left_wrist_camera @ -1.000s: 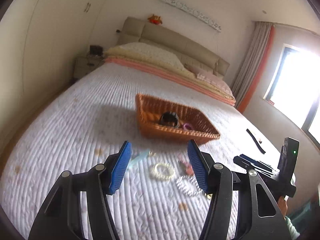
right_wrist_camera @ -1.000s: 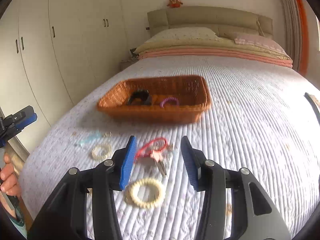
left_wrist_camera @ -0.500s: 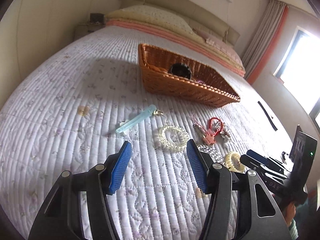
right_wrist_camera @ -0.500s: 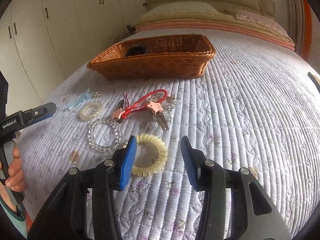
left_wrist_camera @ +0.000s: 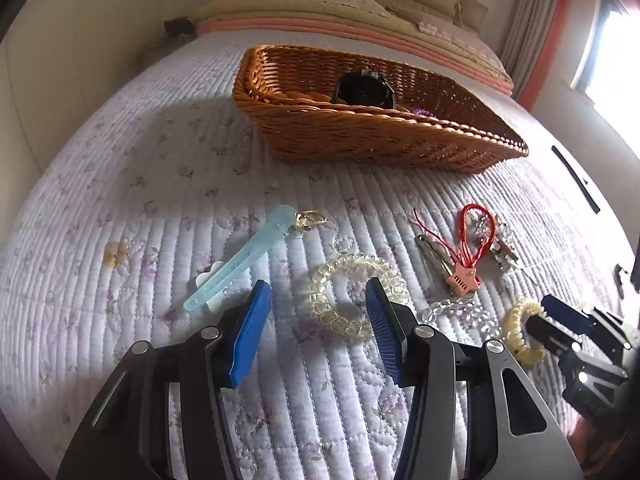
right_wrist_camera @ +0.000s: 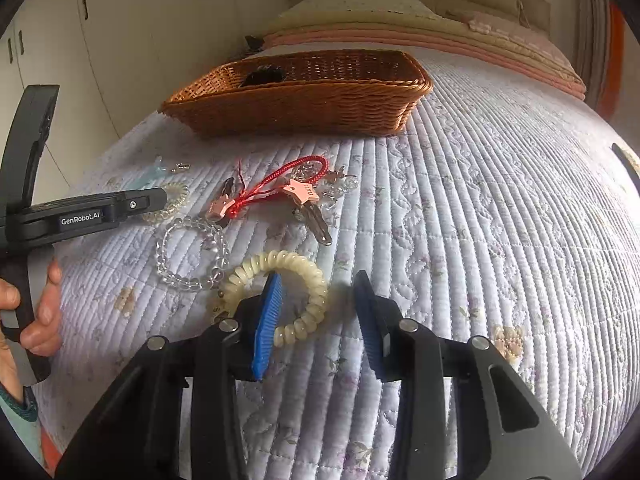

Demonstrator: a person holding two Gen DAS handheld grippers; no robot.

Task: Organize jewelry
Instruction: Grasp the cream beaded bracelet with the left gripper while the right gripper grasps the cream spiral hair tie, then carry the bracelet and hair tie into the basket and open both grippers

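Nearest you, your right gripper (right_wrist_camera: 316, 312) stands part open and has just been closing – its left pad sits inside the cream coil hair tie (right_wrist_camera: 276, 296) and its right pad just outside, so one side of the ring lies between the pads, not yet pinched. Close squarely on that side of the coil, press lightly into the quilt (right_wrist_camera: 480, 240) so the pad slips under, then lift straight up.

Your left gripper (left_wrist_camera: 318, 312) is about half open, its jaws also just narrowing, with one side of the clear coil hair tie (left_wrist_camera: 352, 292) between the pads and nothing gripped yet. Take only the coil and keep clear of the pale blue hair clip (left_wrist_camera: 244, 256) just beside it.

Between the two coils lies the clear bead bracelet (right_wrist_camera: 192, 252), then the red cord (right_wrist_camera: 288, 180) with its clips.

Farther off, the wicker basket (right_wrist_camera: 296, 108) waits, already holding a dark round thing.

The only writing you can read is "GenRobot.AI" on the left gripper's side.
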